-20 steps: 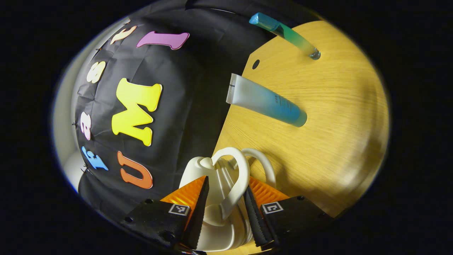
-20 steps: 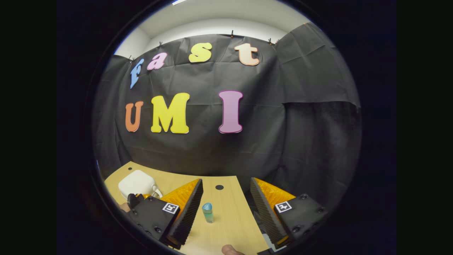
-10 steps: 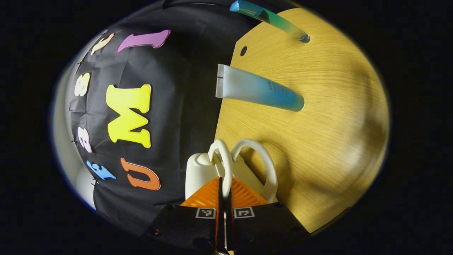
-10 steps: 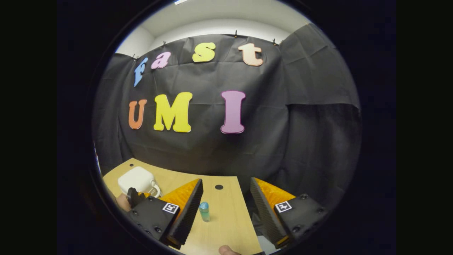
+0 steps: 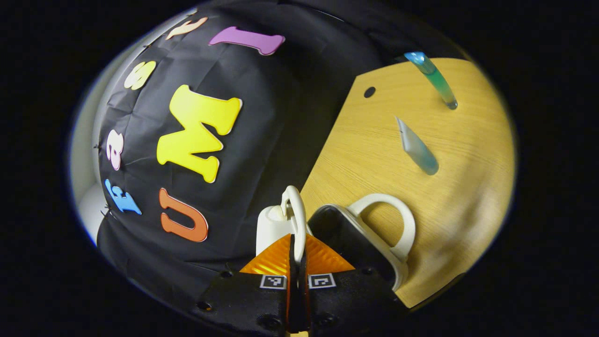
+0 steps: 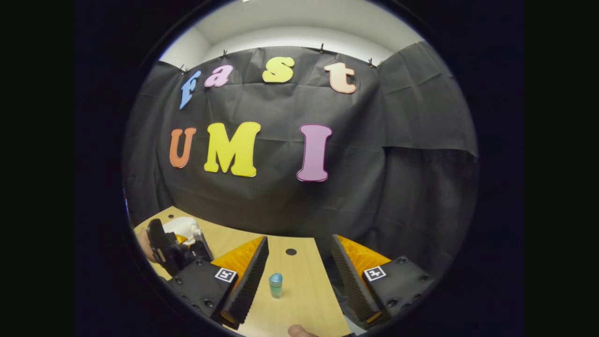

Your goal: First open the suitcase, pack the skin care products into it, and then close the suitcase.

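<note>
Left gripper [image 5: 296,262] clamped tight on suitcase handle [image 5: 295,213]; suitcase [image 5: 355,238] looks light, rigid, slick shell. Right gripper [image 6: 299,276] wide open, empty, bottle [image 6: 275,285] just ahead between fingers.

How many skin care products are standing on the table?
2: a green-blue bottle near the table's far corner, and a frosted blue tube between it and the white suitcase. Others may be hidden.

In the left gripper view, bare table [image 5: 472,154] fills the right of the frame, broken by two upright tubes: a pale blue tube [image 5: 416,149] mid-right and a green tube [image 5: 435,79] at the upper right, with open wood between them. The suitcase [image 5: 369,234], partly open, blocks the lower centre. In the right gripper view, a small bottle [image 6: 275,285], perhaps that green tube, stands between the spread fingers.
</note>
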Demonstrator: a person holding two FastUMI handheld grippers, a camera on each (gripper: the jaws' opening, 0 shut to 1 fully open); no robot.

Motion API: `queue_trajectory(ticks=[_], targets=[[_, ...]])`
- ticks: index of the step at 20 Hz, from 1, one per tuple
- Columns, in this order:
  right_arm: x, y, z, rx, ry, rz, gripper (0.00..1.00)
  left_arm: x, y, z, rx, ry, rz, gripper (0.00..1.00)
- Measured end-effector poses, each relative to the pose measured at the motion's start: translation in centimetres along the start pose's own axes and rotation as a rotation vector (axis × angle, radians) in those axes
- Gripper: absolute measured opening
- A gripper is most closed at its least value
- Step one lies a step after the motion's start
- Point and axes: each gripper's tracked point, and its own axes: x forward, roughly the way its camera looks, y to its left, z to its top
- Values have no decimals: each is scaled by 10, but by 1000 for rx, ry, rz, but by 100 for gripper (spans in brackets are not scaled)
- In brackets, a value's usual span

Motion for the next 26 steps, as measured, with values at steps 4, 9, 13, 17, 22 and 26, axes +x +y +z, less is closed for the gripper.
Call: queue_trajectory(ticks=[4, 9, 13, 17, 22, 26], targets=[[6, 30, -1, 17, 38, -28, 80, 1, 60, -19, -149, -21, -3, 3], [18, 75, -2, 6, 76, -43, 80, 10, 132, -72, -355, -9, 22, 3], [26, 109, -3, -2, 97, -56, 80, 18, 167, -136, -420, 23, 42, 3], [31, 135, -9, 11, 116, -68, 80, 39, 181, -202, -461, 59, 58, 3], [33, 159, -28, -9, 163, -61, 80, 57, 178, -275, -488, 114, 51, 3], [35, 164, -35, -32, 190, -57, 80, 72, 157, -335, -523, 217, 10, 3]])
